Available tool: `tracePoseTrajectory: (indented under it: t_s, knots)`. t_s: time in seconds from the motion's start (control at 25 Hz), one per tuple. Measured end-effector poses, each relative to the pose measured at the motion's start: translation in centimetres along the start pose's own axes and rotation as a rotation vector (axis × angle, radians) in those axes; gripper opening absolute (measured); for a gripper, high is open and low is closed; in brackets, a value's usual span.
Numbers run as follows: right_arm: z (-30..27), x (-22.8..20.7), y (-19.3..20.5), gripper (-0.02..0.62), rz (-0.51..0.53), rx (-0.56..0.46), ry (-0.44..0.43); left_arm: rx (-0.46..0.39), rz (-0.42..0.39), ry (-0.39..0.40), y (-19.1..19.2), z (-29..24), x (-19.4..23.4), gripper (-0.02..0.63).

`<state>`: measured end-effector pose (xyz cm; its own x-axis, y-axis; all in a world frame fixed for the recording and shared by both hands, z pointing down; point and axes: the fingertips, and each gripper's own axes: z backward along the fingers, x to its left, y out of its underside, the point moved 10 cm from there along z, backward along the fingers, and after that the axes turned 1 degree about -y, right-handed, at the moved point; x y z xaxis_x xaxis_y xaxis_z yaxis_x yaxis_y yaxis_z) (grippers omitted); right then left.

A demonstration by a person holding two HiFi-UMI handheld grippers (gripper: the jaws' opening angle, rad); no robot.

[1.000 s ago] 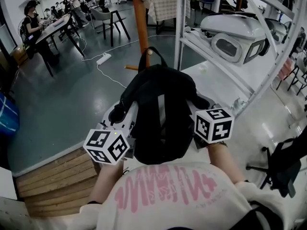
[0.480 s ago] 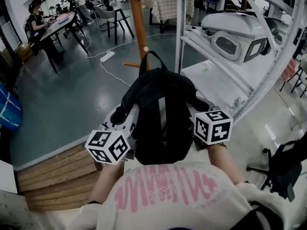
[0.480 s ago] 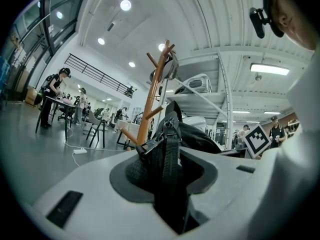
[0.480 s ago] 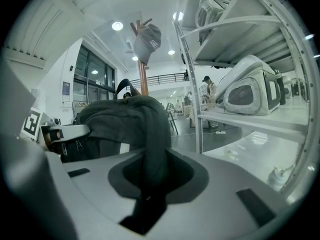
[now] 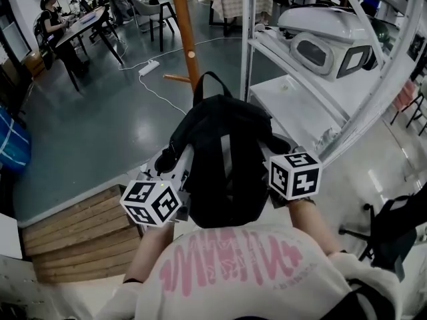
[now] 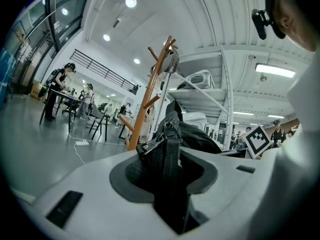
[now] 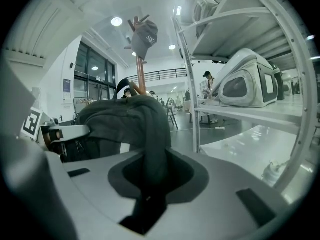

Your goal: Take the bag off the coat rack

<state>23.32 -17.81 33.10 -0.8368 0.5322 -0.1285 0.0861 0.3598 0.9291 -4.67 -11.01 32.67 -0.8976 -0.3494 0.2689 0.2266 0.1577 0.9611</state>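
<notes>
One black bag (image 5: pixel 223 159), off the coat rack (image 5: pixel 185 35) and on its near side, hanging close before the chest. Gripped at its left by the left gripper (image 6: pixel 169 171), jaws shut on strap webbing and a buckle. Pinched at its right by the right gripper (image 7: pixel 149 181), jaws closed on a fold of fabric. White shelving (image 5: pixel 313 79) far right.

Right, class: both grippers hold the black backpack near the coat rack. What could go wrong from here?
1. The left gripper pinches only a strap, and the right gripper only a fold of the backpack. Either might slip and let it drop.
2. The carry loop stands close to the coat rack and its low peg, so it could snag.
3. The shelf post beside the backpack could get knocked.
</notes>
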Motion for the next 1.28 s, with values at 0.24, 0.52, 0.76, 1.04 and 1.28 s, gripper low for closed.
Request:
tracePoseTrajectory:
  t_s: [0.24, 0.52, 0.76, 1.04, 1.28]
  knots:
    - [1.0, -0.9, 0.9, 0.074, -0.005, 0.001, -0.011, -0.006, 0.009, -0.018, 1.1, 0.2, -1.4, 0.118]
    - [1.4, -1.9, 1.5, 0.075, 0.002, 0.007, -0.012, -0.007, 0.012, -0.021, 2.0, -0.3, -2.4, 0.118]
    - [1.2, -2.8, 1.8, 0.074, 0.006, 0.013, -0.014, -0.004, 0.018, -0.025, 2.6, -0.9, -2.7, 0.118]
    - [0.9, -3.5, 2.2, 0.075, 0.0, 0.024, -0.018, 0.005, 0.012, -0.031, 2.9, -1.4, -3.0, 0.118]
    - [0.6, -3.9, 2.4, 0.075, -0.004, 0.035, -0.022, 0.014, 0.016, -0.037, 3.2, -1.8, -3.1, 0.118]
